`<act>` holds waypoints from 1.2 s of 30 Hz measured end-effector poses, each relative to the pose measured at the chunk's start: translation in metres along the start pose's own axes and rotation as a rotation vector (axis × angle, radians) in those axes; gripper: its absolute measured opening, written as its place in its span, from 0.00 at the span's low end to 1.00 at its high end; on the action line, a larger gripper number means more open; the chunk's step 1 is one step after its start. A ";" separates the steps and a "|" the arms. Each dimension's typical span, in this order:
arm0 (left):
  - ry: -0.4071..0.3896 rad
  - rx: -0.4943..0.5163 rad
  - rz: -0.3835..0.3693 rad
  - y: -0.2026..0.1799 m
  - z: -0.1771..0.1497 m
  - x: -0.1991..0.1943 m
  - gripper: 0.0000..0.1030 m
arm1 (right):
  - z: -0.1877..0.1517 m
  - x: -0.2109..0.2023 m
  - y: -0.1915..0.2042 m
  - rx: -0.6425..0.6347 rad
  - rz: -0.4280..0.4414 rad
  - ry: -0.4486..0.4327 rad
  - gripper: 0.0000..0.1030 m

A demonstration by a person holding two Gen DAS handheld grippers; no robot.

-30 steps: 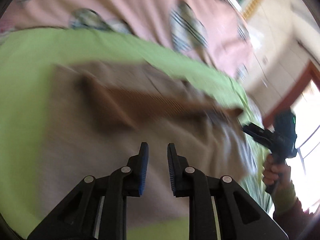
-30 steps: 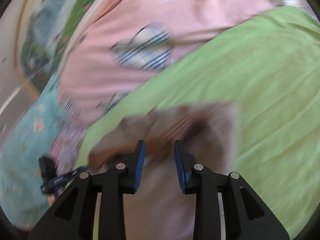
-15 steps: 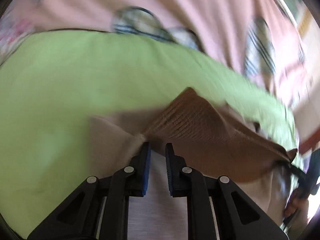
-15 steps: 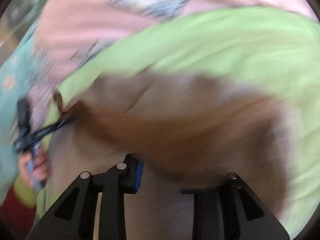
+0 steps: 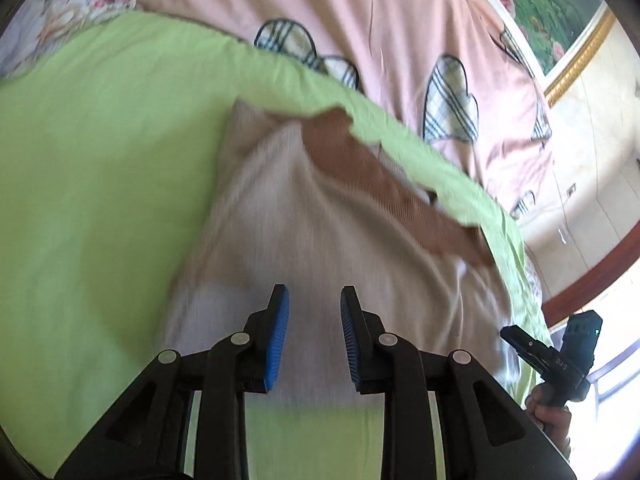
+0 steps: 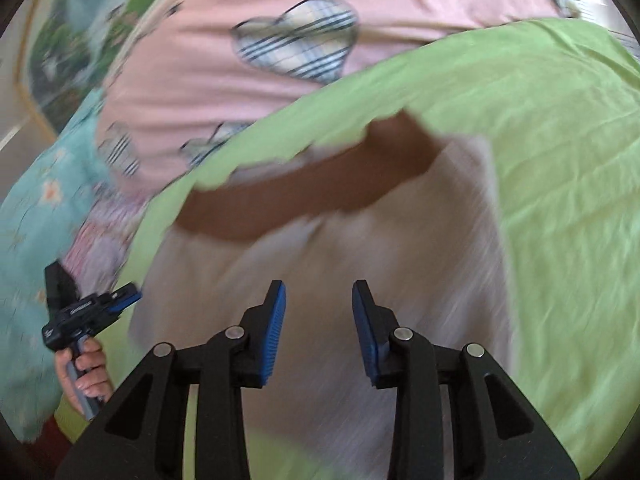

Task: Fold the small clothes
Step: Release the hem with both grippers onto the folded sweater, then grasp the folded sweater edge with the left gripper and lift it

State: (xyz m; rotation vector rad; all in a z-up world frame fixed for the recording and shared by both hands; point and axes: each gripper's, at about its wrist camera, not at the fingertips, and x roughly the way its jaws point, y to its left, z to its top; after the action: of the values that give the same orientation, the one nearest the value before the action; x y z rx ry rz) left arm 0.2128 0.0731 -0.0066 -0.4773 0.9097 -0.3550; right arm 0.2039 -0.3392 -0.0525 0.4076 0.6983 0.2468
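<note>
Both tongs, left gripper and right gripper, hang spread and empty; garment lies directly ahead, long axis crosswise.

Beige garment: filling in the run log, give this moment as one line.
left tongs: open, empty | right tongs: open, empty | beige garment: lying on green sheet, brown band at far edge

Both wrist views close above, angled down, sharing the garment.
</note>
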 end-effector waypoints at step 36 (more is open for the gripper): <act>-0.139 -0.404 0.018 0.047 -0.016 0.030 0.07 | -0.088 -0.069 0.020 0.071 -0.014 -0.049 0.43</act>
State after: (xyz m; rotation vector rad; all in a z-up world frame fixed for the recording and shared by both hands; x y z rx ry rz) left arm 0.2209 0.0940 -0.0600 -0.8535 0.8501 -0.1168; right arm 0.0929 -0.3212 -0.0649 0.4748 0.6629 0.1985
